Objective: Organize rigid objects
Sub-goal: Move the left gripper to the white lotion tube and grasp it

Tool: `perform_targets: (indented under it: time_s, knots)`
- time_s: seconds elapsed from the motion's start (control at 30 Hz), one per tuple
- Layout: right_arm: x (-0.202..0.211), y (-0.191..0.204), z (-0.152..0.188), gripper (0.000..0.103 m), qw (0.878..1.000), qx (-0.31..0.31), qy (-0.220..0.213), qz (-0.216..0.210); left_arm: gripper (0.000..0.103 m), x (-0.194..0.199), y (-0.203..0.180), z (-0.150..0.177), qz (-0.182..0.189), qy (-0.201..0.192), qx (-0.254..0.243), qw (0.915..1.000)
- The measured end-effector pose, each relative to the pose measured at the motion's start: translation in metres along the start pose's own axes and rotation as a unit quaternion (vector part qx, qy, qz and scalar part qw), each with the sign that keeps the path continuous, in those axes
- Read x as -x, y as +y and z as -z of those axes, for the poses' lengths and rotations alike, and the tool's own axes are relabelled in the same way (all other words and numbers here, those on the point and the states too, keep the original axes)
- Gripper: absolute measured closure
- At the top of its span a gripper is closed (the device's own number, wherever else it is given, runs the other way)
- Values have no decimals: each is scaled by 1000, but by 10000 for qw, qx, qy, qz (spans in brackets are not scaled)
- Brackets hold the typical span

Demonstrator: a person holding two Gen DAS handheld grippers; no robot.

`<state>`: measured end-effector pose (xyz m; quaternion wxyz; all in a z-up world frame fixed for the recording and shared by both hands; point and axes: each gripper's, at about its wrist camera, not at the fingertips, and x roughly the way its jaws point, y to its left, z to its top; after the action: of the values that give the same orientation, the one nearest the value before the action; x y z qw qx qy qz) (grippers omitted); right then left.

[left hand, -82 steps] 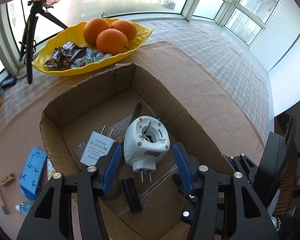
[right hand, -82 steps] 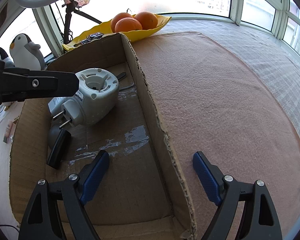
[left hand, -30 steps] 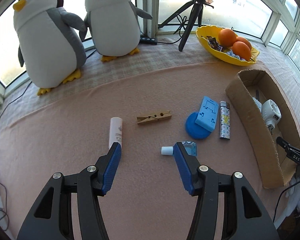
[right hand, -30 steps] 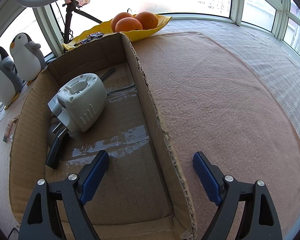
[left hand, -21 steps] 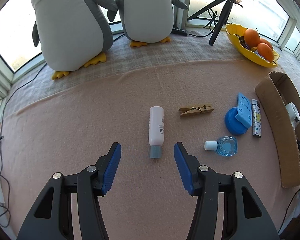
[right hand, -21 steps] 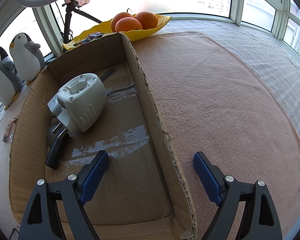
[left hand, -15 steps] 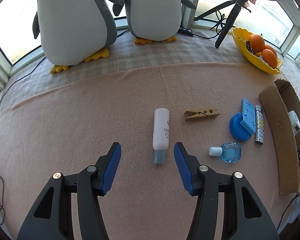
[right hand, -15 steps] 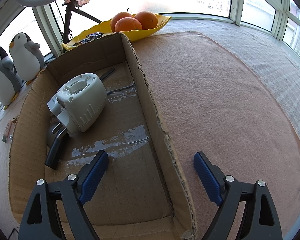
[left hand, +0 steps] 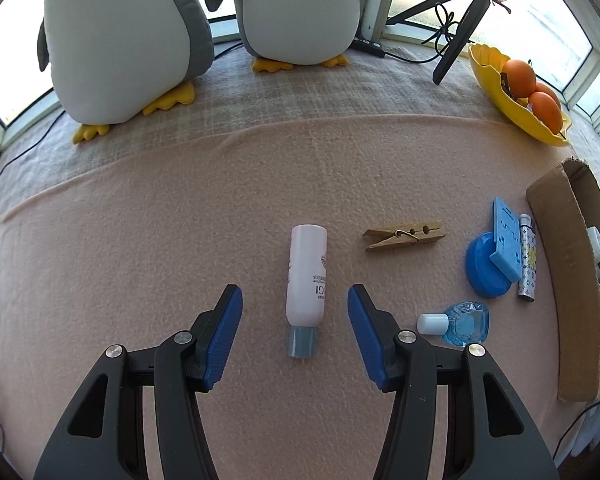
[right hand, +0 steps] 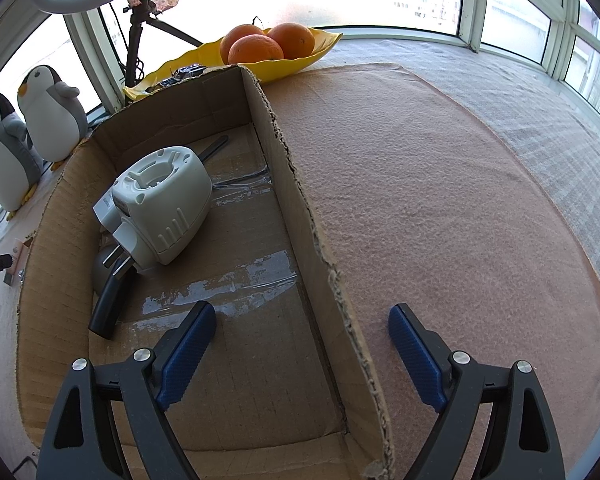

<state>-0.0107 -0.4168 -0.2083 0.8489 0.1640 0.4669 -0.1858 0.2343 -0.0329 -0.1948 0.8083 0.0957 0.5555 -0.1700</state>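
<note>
Left wrist view, left to right. Two plush penguins (left hand: 124,40) stand at the far edge of the tabletop (left hand: 140,240); their heads are cut off by the frame. The left hand-held gripper (left hand: 295,334) hangs over the pink blanket with its blue pads spread. A white bottle (left hand: 306,276) lies between them, grey cap toward the camera; the pads do not touch it. Its label print is only partly legible. Next lies a wooden clothespin (left hand: 405,235), then a small blue bottle (left hand: 460,323) with a white cap, near the right pad. Further right, a blue bracket (left hand: 506,250) leans on a blue disc (left hand: 480,276); just beside it lies a patterned lighter (left hand: 527,258). A cardboard box (left hand: 572,280) sits at the right edge, its interior mostly hidden by its wall. A yellow dish (left hand: 496,80) with oranges (left hand: 520,72) occupies the far right corner.

Right wrist view. The right hand-held gripper (right hand: 302,344) is spread wide, straddling the right wall of the box without touching it; it holds nothing. Inside the box lies a white plug-in device (right hand: 164,204), partly covering a white adapter (right hand: 104,210) and a black item (right hand: 108,304) of unclear type.
</note>
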Motion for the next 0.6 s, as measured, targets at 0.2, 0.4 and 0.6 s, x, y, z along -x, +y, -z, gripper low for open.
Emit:
perform_targets:
  time_s: [0.2,0.4,0.6]
  knots:
    - [0,0,0,17,10000,-2,1,-1,49,-5,3,-4,-49,52,-8,10000]
    - [0,0,0,17,10000,-1,3,0,58,-9,2,-6,-74,108,-70,9999]
    - [0,0,0,17,10000,-4,2,1,63,-12,2,-7,-80,117,-114,9998]
